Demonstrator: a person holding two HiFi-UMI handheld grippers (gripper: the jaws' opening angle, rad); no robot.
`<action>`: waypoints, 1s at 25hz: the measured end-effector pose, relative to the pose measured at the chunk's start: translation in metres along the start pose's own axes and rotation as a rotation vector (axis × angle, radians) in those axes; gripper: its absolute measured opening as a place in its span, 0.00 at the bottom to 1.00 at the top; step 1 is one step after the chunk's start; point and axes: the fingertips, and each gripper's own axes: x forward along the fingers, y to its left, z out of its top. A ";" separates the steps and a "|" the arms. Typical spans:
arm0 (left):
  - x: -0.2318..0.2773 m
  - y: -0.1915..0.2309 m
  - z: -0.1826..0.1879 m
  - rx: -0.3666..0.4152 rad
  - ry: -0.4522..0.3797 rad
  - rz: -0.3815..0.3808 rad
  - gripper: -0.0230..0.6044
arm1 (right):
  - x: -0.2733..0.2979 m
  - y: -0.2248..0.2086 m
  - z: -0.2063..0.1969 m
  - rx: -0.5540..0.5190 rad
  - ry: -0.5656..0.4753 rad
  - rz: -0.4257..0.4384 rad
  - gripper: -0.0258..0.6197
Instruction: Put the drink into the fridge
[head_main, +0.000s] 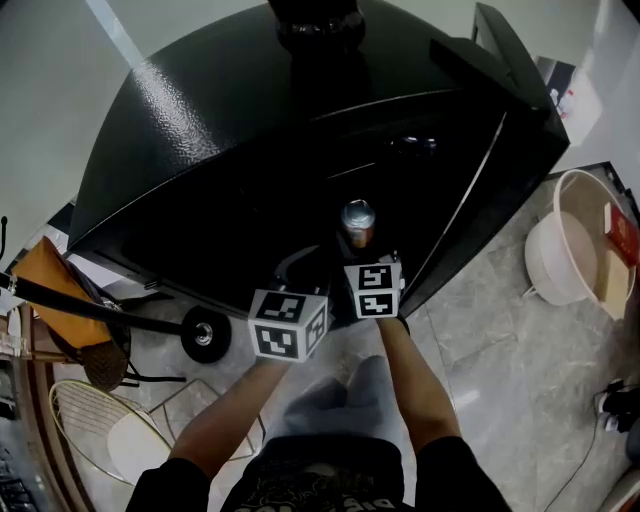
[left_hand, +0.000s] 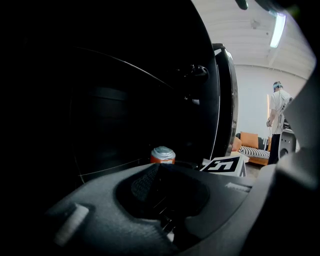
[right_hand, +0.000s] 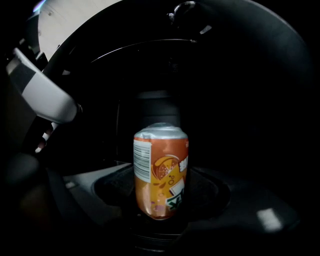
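One can (right_hand: 160, 165) in right gripper (right_hand: 160, 197) before fridge (head_main: 230, 130), basin (head_main: 545, 262) near.

We see a white plastic basin (head_main: 545, 262) on the tiled floor (head_main: 500, 345); farther off, a person (left_hand: 278, 120) stands near an orange sofa (left_hand: 248, 140).

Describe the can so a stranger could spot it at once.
Find the big black fridge, door open, in the head view. At its dark opening the right gripper holds the can upright. It is the only bright thing there: orange, with a silver top and a barcode.
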 end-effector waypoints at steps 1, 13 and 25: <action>0.001 0.001 -0.001 0.001 -0.001 0.002 0.05 | 0.002 0.000 -0.002 -0.002 0.002 0.000 0.53; 0.010 0.003 -0.005 0.001 0.009 0.012 0.05 | 0.015 0.000 -0.006 -0.009 -0.020 0.003 0.53; -0.025 -0.008 0.028 -0.023 0.040 0.008 0.04 | -0.022 0.007 0.033 0.062 0.043 0.003 0.53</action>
